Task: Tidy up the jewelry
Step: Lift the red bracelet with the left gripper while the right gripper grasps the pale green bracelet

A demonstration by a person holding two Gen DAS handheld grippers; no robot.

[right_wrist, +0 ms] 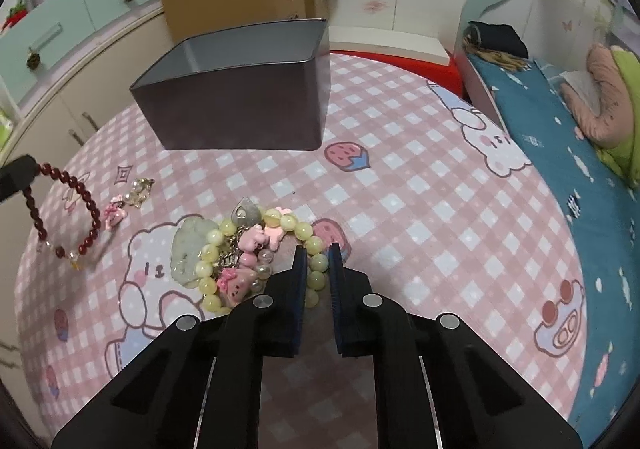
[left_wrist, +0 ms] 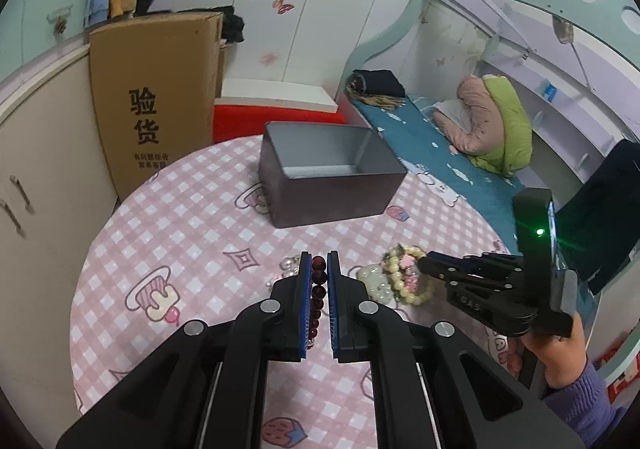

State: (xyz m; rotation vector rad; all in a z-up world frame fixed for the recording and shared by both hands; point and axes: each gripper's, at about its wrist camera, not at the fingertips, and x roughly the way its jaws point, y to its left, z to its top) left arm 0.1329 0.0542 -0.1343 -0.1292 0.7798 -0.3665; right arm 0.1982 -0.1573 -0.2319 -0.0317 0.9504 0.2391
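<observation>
Near the front edge of the round tabletop, which wears a pink checked cloth with cartoon bears and strawberries, I see both pairs of tongs at work. My left tongs are clamped on a dark red bead bracelet; the beads run in a line between the blue pads. From the right wrist view that same bracelet hangs as a loop off the tongs at the left edge of the cloth, lifted clear of it.

My right tongs have closed on a pale yellow-green bead bracelet, pinching the beads on its right side. That bracelet lies on the cloth with pink charms and a short chain bunched inside its ring. A pale green stone pendant touches its left side, and a grey heart-shaped charm sits at its far side.

Further left on the cloth lie a small pink bow and a clear crystal piece, close together.

Toward the far edge stands a grey metal tin, open-topped; I see nothing inside it.

A hand in a purple sleeve holds the right tongs.
</observation>
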